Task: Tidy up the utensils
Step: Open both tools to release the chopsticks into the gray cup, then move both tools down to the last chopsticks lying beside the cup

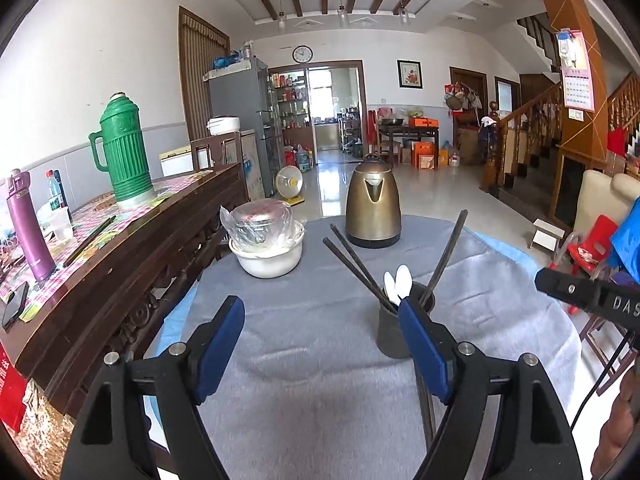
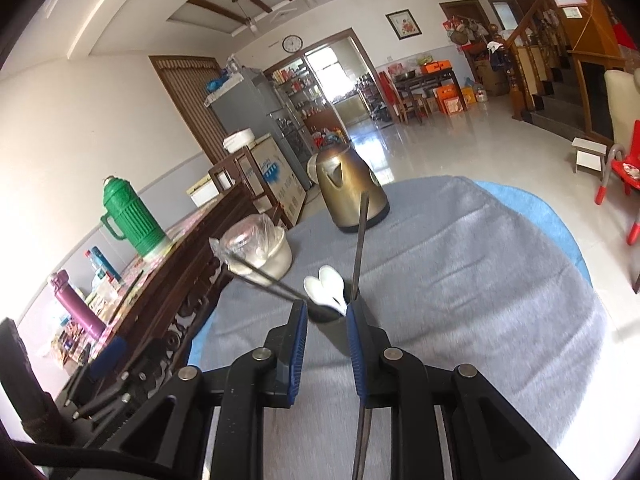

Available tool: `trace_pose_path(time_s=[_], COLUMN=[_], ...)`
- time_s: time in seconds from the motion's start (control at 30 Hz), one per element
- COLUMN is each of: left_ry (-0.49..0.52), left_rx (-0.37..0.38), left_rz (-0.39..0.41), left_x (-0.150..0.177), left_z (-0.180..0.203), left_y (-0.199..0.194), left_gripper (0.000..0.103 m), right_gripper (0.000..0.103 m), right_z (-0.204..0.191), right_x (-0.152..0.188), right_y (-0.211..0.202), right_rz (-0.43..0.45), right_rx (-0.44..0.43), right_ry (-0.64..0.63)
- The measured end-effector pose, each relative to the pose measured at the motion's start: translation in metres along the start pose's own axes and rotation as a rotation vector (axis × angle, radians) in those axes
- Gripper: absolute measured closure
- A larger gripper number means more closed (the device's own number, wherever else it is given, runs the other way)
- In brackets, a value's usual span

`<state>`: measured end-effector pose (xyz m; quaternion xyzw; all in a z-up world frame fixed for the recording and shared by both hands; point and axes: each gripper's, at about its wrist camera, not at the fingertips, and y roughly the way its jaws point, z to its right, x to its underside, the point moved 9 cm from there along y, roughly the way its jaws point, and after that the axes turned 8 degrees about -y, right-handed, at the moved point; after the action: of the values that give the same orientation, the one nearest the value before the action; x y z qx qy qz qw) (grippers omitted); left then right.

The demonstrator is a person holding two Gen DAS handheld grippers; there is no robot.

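A dark utensil cup (image 1: 394,334) stands on the grey cloth of the round table (image 1: 304,360). It holds dark chopsticks (image 1: 352,264) and two white spoons (image 1: 397,282). My left gripper (image 1: 322,320) is open and empty, its right finger just in front of the cup. My right gripper (image 2: 327,316) hovers over the cup (image 2: 326,314), jaws partly open, nothing clamped. The spoons (image 2: 326,288) and chopsticks (image 2: 360,248) rise beyond it. One more chopstick (image 2: 362,432) lies on the cloth under its right finger, also in the left wrist view (image 1: 426,412).
A brass kettle (image 1: 373,208) stands at the far side of the table. A white bowl with a wrapped pot (image 1: 266,242) sits at the left. A wooden sideboard (image 1: 120,248) with a green thermos (image 1: 124,148) runs along the left. A red chair (image 2: 624,172) stands right.
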<state>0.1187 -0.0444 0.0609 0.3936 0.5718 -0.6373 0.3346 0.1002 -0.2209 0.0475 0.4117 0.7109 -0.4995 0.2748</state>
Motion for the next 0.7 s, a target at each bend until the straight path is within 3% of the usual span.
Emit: trace_pose_path(time_s=[0.7], left_ry=[0.008], left_rx=[-0.038], left_rz=[-0.113], left_x=[0.038], left_z=[-0.005], left_y=[0.024], left_gripper=[0.023], right_gripper=[0.08], right_z=[0.017], right_x=[0.072], right_y=[0.03], right_rz=[-0.165], right_rx=[-0.013], right_ry=[0.018])
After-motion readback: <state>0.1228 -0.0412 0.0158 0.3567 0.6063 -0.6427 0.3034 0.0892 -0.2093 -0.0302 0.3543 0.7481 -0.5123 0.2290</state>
